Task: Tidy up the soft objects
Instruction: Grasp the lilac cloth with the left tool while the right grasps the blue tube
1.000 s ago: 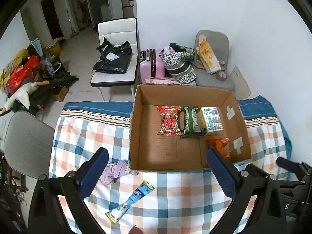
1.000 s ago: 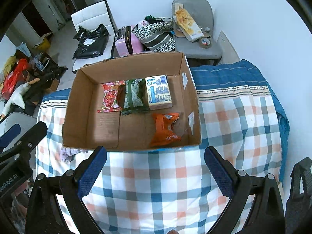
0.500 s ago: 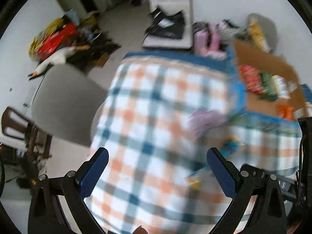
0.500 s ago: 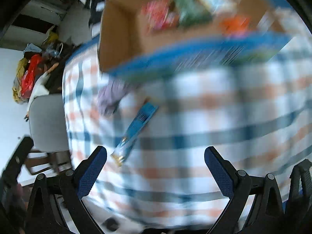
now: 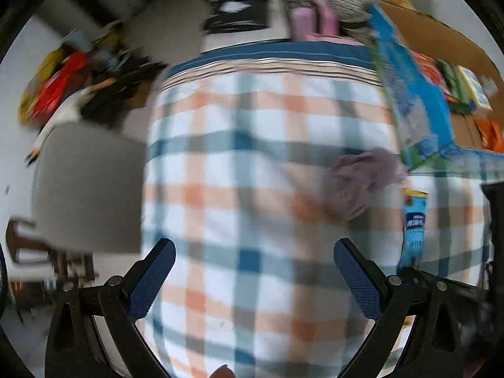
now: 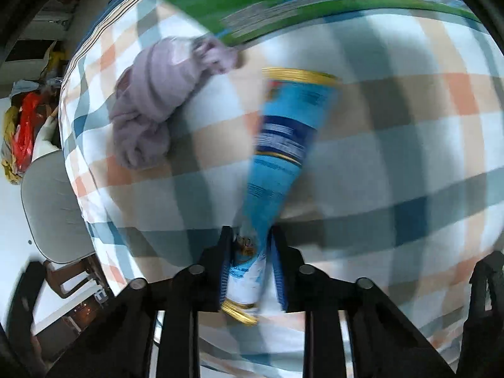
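Note:
A long blue snack pouch [image 6: 280, 145] with gold ends lies on the plaid tablecloth [image 6: 393, 163]. My right gripper [image 6: 252, 258] is shut on its near end. A crumpled lilac cloth [image 6: 151, 100] lies just left of the pouch, against the cardboard box. In the left wrist view the lilac cloth [image 5: 362, 182] and the blue pouch [image 5: 414, 226] lie at the right, beside the box [image 5: 441, 72] that holds several snack packs. My left gripper [image 5: 255, 277] is open and empty, low over the tablecloth [image 5: 252, 157]. Both views are blurred.
The box's printed blue and green outer wall [image 6: 283, 3] stands just beyond the cloth and pouch. A grey chair [image 5: 85, 189] stands at the table's left edge. Bags and clutter [image 5: 63, 85] lie on the floor beyond.
Both grippers swung down and left from the box towards the table. The right gripper went from open to shut on the blue pouch. The left gripper stays open.

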A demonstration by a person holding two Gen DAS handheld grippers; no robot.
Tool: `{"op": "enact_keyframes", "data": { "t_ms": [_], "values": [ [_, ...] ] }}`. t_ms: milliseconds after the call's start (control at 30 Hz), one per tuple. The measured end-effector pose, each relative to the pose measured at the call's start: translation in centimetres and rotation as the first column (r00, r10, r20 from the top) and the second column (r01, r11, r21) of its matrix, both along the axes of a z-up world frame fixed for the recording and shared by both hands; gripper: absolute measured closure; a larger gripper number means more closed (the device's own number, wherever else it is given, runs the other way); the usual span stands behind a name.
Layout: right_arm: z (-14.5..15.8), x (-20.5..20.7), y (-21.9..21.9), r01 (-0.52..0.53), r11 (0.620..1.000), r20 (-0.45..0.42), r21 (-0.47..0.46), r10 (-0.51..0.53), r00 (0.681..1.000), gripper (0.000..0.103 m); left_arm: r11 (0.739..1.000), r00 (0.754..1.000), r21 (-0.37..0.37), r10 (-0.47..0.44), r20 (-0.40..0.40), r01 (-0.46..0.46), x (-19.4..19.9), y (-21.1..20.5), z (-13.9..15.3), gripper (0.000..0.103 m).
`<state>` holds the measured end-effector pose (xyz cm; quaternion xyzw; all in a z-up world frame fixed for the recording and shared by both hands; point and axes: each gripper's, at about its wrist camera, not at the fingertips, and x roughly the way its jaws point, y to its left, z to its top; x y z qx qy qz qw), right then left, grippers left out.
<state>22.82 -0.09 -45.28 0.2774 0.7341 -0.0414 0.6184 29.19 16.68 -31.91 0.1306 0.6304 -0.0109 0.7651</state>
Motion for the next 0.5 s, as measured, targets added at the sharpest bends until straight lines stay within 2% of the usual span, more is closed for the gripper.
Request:
{"op": "enact_keyframes", "data": {
  "t_ms": [67,167,233,300,367,467,500],
  "values": [
    [0.8,-0.8,-1.4,0.0,1.0,0.008,-0.014,0.0,1.0,0.083,0.998,0.997,-0.021,-0.068,-0.021,0.067,1.2,-1.9,-1.0,0.0],
    [1.9,-1.6,-3.3,-0.014,0.998,0.013,-0.054,0.015,1.0,0.083,0.983,0.98,-0.03,-0.184,-0.071,0.182,3.1,-4.9,-2.9,0.0],
    [2.2,-1.3,-4.2,-0.019,0.998,0.011,-0.057,0.019,1.0,0.083,0.963,0.957,-0.022,-0.27,-0.106,0.269,4.0,-6.8,-4.4,0.0],
    [2.5,-1.3,-4.9,-0.014,0.998,0.012,-0.061,0.015,1.0,0.083,0.933,0.923,-0.004,-0.355,-0.15,0.359,4.9,-8.7,-6.2,0.0],
    [2.4,-1.0,-5.2,-0.01,0.998,0.011,-0.062,0.011,1.0,0.083,0.911,0.894,0.011,-0.403,-0.194,0.413,5.6,-9.7,-7.8,0.0],
    [2.2,-0.3,-6.4,-0.005,0.999,0.005,-0.049,0.006,1.0,0.083,0.876,0.851,-0.013,-0.472,-0.229,0.482,6.1,-10.9,-9.7,0.001],
    [2.1,-0.1,-6.4,-0.004,0.999,0.003,-0.05,0.004,1.0,0.083,0.867,0.842,-0.033,-0.492,-0.221,0.498,6.2,-11.1,-10.0,0.007]
  ]
}}
